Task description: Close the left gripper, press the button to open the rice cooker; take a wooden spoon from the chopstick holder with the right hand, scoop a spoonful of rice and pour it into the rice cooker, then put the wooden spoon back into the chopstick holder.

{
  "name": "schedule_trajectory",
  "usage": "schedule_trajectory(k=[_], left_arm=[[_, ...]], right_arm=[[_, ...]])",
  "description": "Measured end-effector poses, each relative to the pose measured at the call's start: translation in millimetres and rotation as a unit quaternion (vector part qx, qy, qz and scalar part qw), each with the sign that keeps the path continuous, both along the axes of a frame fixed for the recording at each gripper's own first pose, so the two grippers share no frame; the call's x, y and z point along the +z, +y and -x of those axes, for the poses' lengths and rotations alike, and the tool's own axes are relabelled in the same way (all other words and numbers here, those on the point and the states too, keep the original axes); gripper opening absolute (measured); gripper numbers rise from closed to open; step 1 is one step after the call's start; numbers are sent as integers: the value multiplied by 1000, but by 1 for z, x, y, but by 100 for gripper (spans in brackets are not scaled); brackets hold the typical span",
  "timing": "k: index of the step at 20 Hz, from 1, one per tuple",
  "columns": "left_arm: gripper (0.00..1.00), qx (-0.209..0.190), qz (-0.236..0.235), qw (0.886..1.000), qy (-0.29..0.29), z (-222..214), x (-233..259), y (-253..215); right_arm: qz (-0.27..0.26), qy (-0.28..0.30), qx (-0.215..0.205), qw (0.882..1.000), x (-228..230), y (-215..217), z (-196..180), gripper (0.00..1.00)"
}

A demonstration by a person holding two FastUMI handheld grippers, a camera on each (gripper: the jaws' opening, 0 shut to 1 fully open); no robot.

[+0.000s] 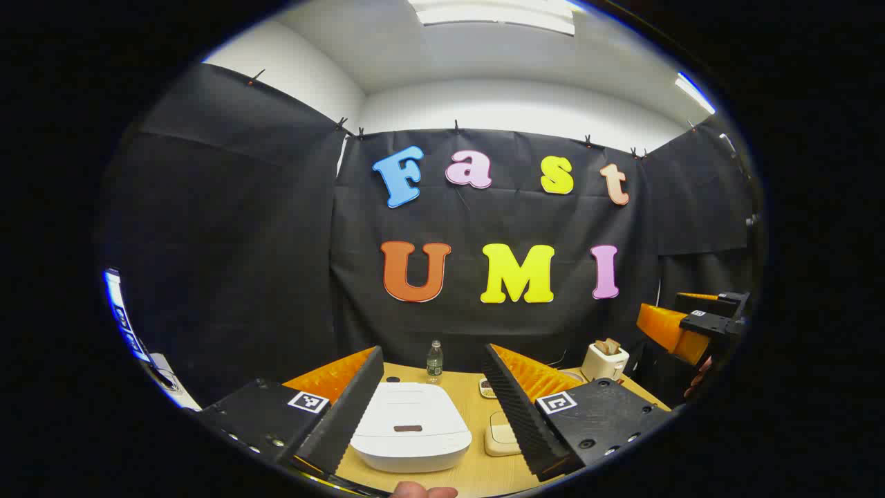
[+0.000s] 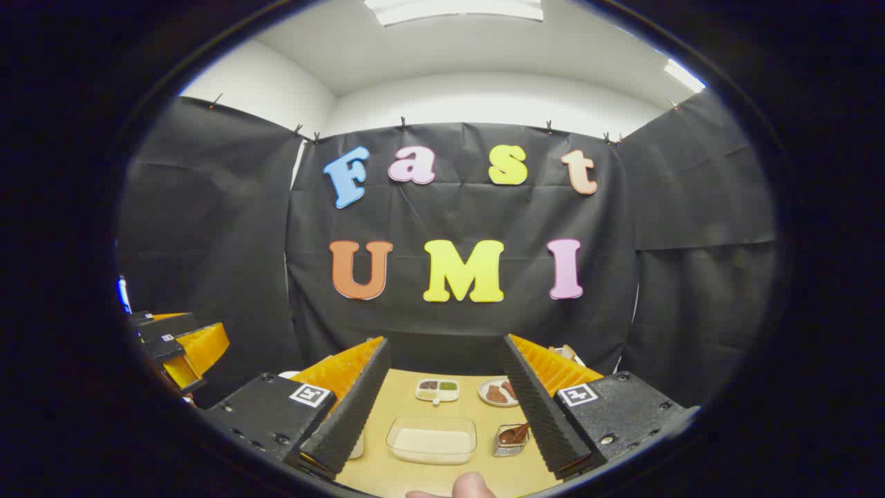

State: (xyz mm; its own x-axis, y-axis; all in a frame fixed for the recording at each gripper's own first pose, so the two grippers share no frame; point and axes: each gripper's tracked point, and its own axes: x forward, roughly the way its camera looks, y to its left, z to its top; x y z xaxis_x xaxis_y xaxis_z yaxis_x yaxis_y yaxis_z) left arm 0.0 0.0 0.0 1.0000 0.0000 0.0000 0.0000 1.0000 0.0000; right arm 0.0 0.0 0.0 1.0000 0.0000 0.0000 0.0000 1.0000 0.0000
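Low in the left gripper view, the left gripper (image 1: 432, 408) gapes wide and empty above the closed white rice cooker (image 1: 411, 427). The right gripper (image 2: 442, 408), equally wide, holds nothing; the rice tub (image 2: 432, 438) sits low center, beside what looks like the spoon holder (image 2: 511, 440).

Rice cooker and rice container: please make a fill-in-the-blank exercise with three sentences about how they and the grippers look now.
1. The lid of the white rice cooker is ____.
2. The fingers of the left gripper stand ____, with the cooker between them.
3. In the right gripper view, the clear container of rice sits on the wooden ____.

Missing words: closed; open; table
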Motion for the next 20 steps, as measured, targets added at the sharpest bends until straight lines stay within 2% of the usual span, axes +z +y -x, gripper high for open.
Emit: schedule_trajectory(k=[8, 14, 20], left_arm=[[94, 2, 14, 1000, 0, 3, 5, 3], [94, 19, 11, 1000, 5, 4, -1, 12], [94, 18, 15, 1000, 4, 4, -3, 10]], right_arm=[[-20, -1, 23, 1000, 2, 10, -5, 100], [-17, 10, 22, 1000, -8, 8, -10, 100], [-16, 13, 20, 1000, -11, 5, -13, 100]])
